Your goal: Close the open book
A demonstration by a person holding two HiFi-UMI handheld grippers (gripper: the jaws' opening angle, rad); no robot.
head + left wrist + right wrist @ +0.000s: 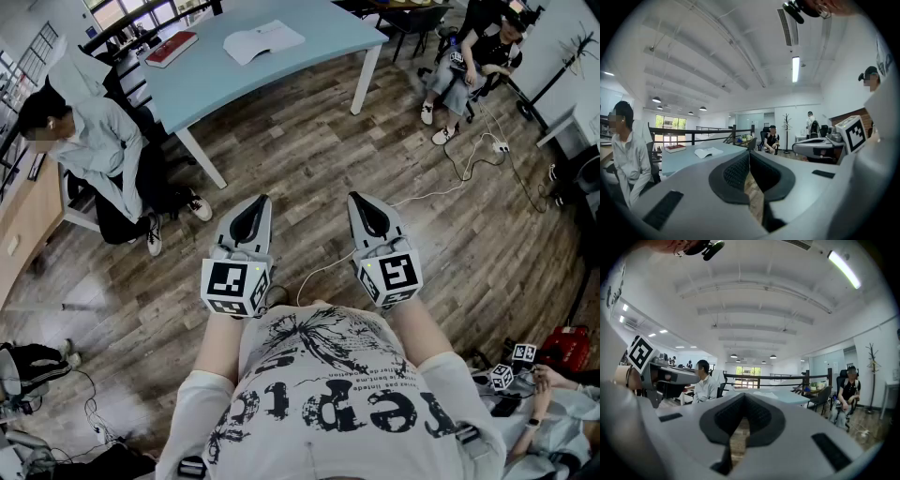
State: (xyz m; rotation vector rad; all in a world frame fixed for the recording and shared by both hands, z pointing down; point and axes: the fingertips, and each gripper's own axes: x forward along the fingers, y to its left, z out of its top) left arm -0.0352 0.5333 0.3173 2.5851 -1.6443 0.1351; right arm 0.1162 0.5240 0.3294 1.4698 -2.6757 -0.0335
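Beneath the left hand-held gripper [263,200] and the right hand-held gripper [355,198], plank floor [309,159]. Well ahead of the left one, a pale blue bench [309,66], its far side cut off by the top of the head view. Seated person [94,141] off to the left gripper's left; another [473,52] ahead-right of the right gripper, partly cropped. Both hand-held grippers held out level, jaws pressed together, nothing between them; gripping hands hidden behind the marker cubes [234,286]. On the bench, well apart from both grippers, the open book [263,40], pages up, print too small to read. Left of it, a closed red book [172,49]. In the right gripper view, open book hardly distinguishable.
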